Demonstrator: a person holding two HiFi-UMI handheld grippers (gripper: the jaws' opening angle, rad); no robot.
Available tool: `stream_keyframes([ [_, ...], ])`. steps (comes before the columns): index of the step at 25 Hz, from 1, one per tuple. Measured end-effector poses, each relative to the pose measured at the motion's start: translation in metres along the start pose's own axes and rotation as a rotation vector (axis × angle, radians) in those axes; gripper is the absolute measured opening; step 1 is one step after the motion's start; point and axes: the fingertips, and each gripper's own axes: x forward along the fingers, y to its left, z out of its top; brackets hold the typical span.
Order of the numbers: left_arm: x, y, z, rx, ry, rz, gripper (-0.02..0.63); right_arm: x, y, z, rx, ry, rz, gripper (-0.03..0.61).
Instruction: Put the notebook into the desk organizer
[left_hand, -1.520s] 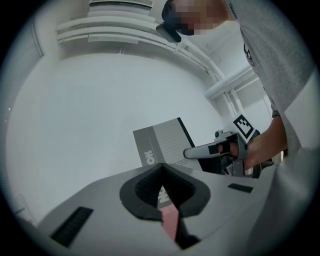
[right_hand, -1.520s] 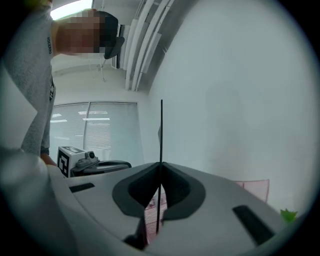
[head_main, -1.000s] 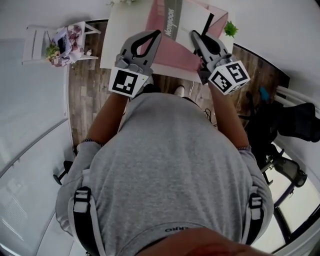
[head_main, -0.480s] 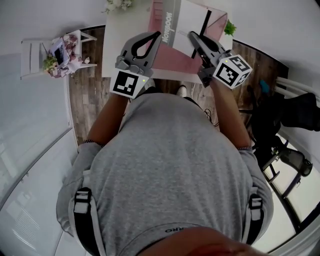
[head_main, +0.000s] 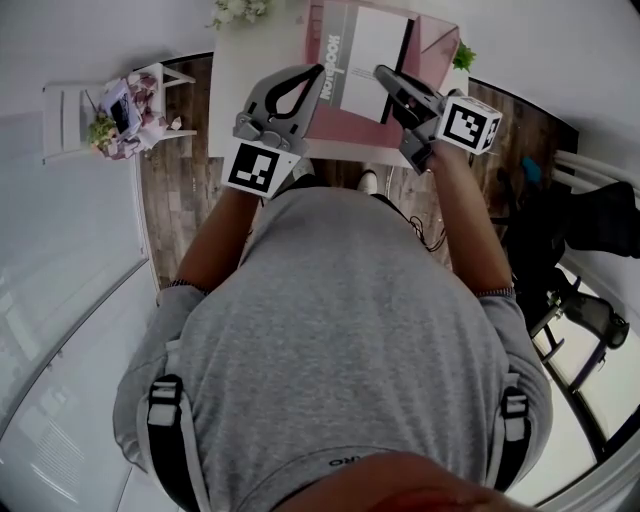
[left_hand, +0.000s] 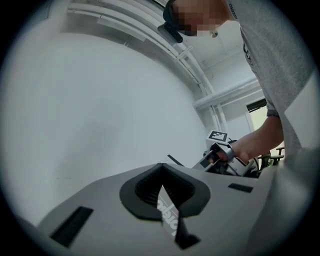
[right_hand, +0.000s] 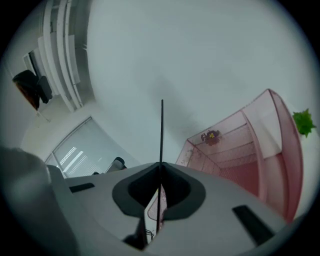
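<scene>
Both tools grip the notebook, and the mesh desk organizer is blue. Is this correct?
Not quite: the desk organizer is pink, as the right gripper view shows. The left tool and the right tool do both grip the notebook.

Pink wire-mesh organizer (right_hand: 235, 150), matt paper notebook (head_main: 375, 50) cover, wood-plank floor (head_main: 175, 200)

Small office or study-like room, white desk (head_main: 240, 70) on wood-plank floor (head_main: 175, 200), pink mesh desk organizer (right_hand: 250, 165), small potted plant (head_main: 462, 57), white side stand (head_main: 68, 100) with flowers (head_main: 105, 102), plain white walls (right_hand: 200, 60), window blinds (right_hand: 75, 155).
</scene>
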Motion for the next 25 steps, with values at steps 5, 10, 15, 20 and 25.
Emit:
stream_keyframes([
  [5,-0.002,0.006,-0.004,0.004,0.005,-0.002,0.017,0.014,-0.009,-0.011,0.091,0.072,-0.006,0.015],
  [10,-0.002,0.007,-0.005,-0.010,0.003,0.001,0.017,0.020,-0.021,-0.020,0.129,0.134,-0.055,0.015],
  [15,-0.001,0.003,-0.005,-0.013,0.006,0.000,0.017,0.018,-0.036,-0.026,0.167,0.153,-0.114,0.017],
  [20,-0.003,0.005,-0.006,-0.018,0.011,0.008,0.017,0.022,-0.050,-0.028,0.174,0.155,-0.154,0.017],
  [25,-0.005,0.003,-0.007,-0.027,0.013,0.005,0.017,0.023,-0.057,-0.031,0.191,0.152,-0.170,0.017],
])
